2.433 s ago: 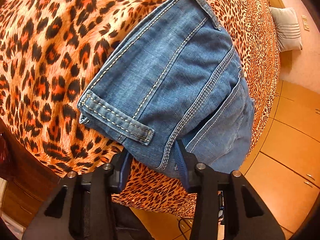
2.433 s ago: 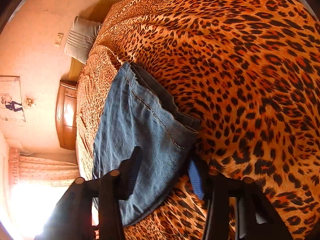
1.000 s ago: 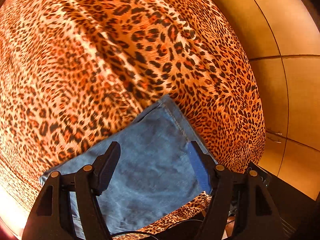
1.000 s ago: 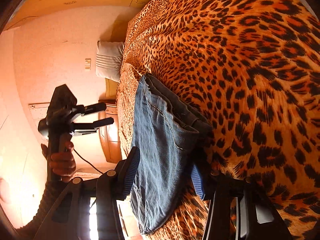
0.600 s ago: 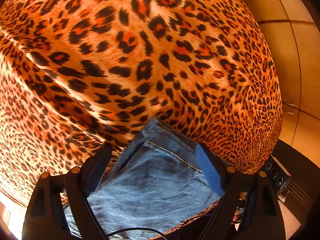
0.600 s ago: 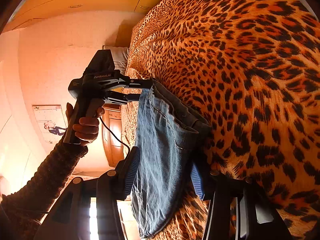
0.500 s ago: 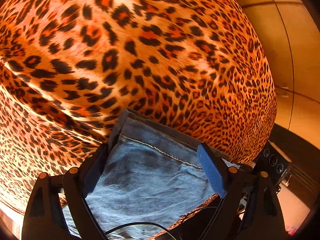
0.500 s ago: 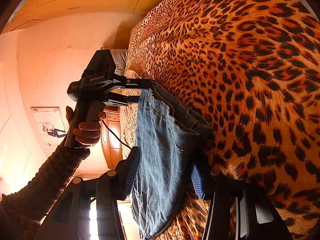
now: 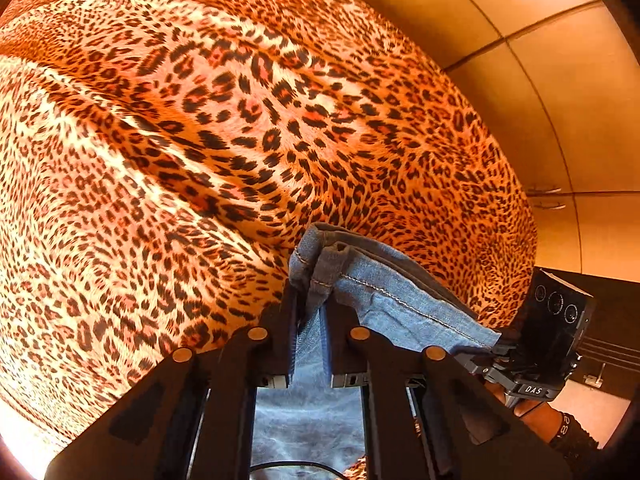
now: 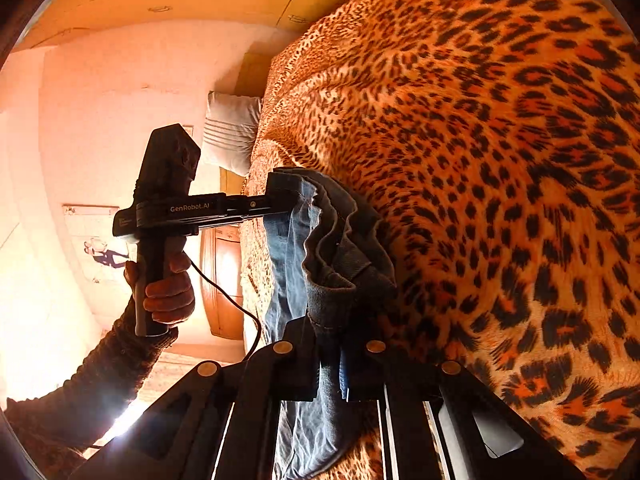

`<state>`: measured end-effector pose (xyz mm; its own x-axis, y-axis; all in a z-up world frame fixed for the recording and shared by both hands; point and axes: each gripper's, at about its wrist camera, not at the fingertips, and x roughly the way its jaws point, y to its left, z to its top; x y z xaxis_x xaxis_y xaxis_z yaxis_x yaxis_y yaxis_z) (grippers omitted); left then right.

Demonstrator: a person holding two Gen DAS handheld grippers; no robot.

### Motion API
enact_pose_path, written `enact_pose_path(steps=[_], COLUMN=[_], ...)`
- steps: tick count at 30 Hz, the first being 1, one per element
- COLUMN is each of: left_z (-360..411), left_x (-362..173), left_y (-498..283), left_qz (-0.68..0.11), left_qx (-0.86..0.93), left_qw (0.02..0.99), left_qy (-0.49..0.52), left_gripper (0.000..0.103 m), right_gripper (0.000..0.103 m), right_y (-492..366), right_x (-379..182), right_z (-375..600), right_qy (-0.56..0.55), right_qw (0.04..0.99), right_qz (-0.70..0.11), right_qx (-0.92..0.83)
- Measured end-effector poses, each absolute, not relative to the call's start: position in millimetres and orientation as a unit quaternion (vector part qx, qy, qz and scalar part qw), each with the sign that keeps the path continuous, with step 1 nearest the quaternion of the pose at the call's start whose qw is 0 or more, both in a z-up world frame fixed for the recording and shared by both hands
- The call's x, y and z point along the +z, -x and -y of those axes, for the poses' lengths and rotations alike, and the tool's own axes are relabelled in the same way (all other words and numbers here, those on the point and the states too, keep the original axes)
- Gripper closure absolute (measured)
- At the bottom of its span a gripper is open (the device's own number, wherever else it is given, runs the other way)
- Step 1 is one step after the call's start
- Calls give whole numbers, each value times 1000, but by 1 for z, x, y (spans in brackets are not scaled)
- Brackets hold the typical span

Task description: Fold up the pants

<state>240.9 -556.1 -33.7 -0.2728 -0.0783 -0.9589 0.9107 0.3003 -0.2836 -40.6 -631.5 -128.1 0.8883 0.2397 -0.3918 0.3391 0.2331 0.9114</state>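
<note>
The blue denim pants [image 9: 384, 292] lie on a leopard-print bed [image 9: 200, 140]. My left gripper [image 9: 311, 300] is shut on one corner of the pants' hem end, the cloth bunched between the fingers. My right gripper [image 10: 332, 344] is shut on the other corner of the pants [image 10: 320, 248]. The hem edge hangs stretched between the two grippers, lifted off the bed. The left gripper also shows in the right wrist view [image 10: 280, 200], and the right gripper's body shows at the right of the left wrist view [image 9: 552, 332]. The rest of the pants hangs down below, mostly hidden.
A white pillow [image 10: 232, 136] lies at the head of the bed. A wooden nightstand [image 10: 224, 280] stands beside the bed. Wooden wardrobe panels [image 9: 560, 80] run along the far side. A cable [image 10: 236, 308] hangs from the left gripper's handle.
Both grippers were open around the hem corners and have shut on them. The hem end has risen off the bed and bunched between the fingers.
</note>
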Motion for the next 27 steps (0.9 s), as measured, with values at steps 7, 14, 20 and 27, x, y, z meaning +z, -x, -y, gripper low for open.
enact_pose_path(steps=[7, 14, 20, 27], left_z=[477, 368, 260, 158], left_x=[21, -7, -79, -74], left_y=[-286, -306, -312, -279], left_qz=[-627, -662, -724, -745], left_qx=[-488, -414, -270, -243], left_qw=[547, 583, 598, 620], left_qy=[-264, -224, -213, -25], left_gripper=[95, 94, 94, 71], right_gripper=[95, 93, 72, 61], right_y=[9, -32, -68, -69], right_x=[-63, -52, -107, -62], right_z=[590, 492, 399, 412], right_qy=[-518, -437, -346, -306], right_qw=[808, 810, 750, 757], right_qz=[-279, -375, -547, -553], right_qx=[24, 109, 139, 165])
